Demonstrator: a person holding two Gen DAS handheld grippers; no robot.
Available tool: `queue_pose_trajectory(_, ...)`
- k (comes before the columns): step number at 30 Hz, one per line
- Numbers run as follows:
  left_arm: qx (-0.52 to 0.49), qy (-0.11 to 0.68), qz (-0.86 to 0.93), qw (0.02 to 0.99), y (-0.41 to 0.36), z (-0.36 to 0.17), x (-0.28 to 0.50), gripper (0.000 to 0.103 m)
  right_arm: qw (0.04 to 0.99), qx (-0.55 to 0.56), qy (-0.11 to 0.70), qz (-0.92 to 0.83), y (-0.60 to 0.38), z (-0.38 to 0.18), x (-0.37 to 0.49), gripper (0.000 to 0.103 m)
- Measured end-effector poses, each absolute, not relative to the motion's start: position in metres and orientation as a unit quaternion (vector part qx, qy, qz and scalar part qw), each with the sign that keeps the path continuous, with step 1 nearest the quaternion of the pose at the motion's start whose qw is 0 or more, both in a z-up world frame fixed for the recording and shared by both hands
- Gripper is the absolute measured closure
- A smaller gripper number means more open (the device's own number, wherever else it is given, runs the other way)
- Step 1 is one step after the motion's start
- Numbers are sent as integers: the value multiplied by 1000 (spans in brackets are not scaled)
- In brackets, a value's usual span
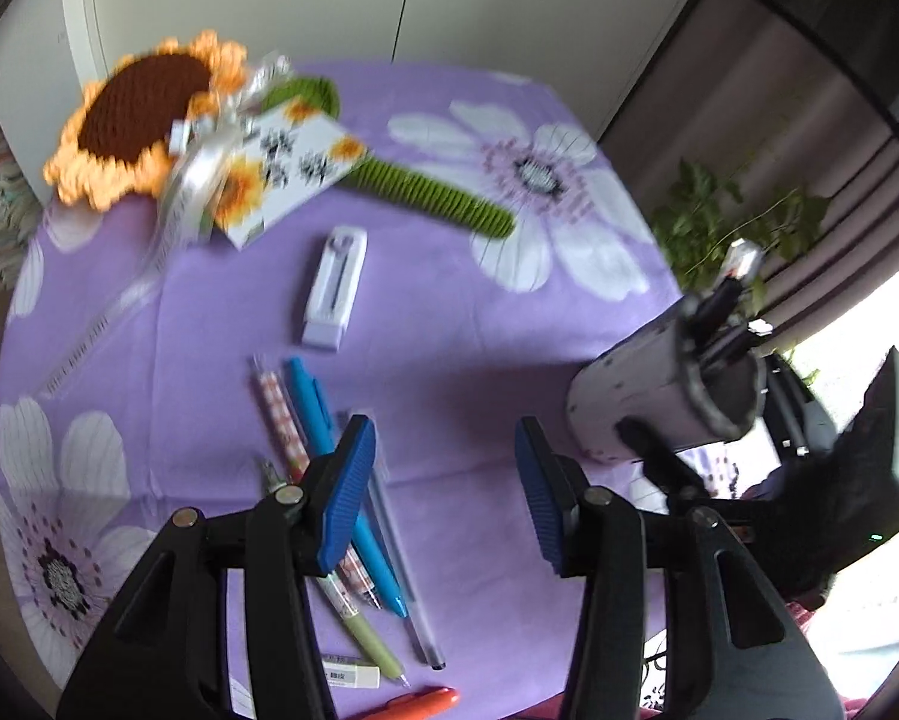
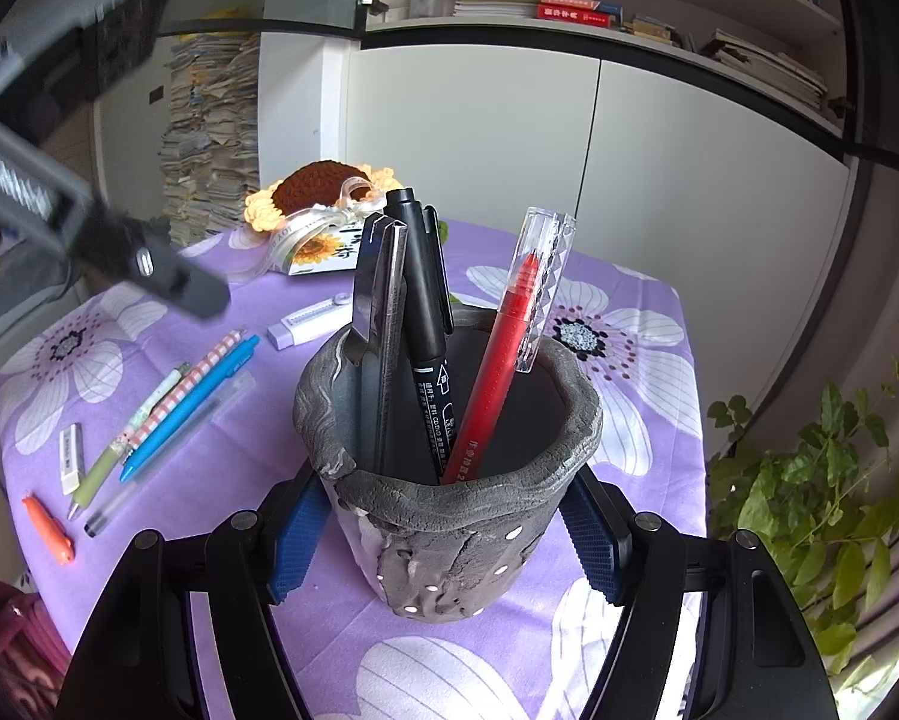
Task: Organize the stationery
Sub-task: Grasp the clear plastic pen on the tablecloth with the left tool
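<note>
At the far left edge of the bench, seen from the right wrist, lie an orange pen and a white eraser. Next to them is the loose bundle still to be tidied: a green pen, a pink checked pen, a blue pen and a clear pen, lying side by side and touching. Behind them sits a white correction tape.

The left gripper hangs over this bundle, fingers released with nothing between them; its left pad covers part of the blue pen in the left wrist view. That view is smeared, so how near the tips are to the bench is hard to tell.

Further right, the right gripper is clenched on the grey cup, holding it tilted toward the pens. It already holds a black marker, a red pen and what looks like a dark ruler.

The step in hand looks like picking one pen. It would go best by straddling a single barrel across its width, mid-length; the blue one sits on top. Taking it from the outer edge should avoid dragging its neighbours.
</note>
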State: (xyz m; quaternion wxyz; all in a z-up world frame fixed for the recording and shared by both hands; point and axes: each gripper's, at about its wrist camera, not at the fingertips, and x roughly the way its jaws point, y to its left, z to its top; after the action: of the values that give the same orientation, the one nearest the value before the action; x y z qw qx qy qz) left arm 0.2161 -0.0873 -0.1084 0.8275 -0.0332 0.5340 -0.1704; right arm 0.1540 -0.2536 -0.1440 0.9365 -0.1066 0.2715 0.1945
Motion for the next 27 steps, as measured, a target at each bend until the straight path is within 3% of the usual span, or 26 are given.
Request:
queue_pose_trajectory(3,-39,557,-171,812,-87,-125,224,70,936,-106,272,195,-253,-144,154,30)
queue_pose_trajectory(22,-22,584,-108,804,-81,-153,244,73,937,-107,271,192,-254,-144,153,30)
queue_pose_trajectory(23,-17,583,-105,806,-81,-153,244,77,937,-107,271,192,-253,-144,153,30)
queue_pose_trajectory(24,-11,581,-103,807,-82,-153,243,91,937,-107,271,192,-254,-144,153,30)
queue_pose_trajectory(27,-21,580,-113,806,-80,-153,240,92,937,-106,272,192,-254,-144,153,30)
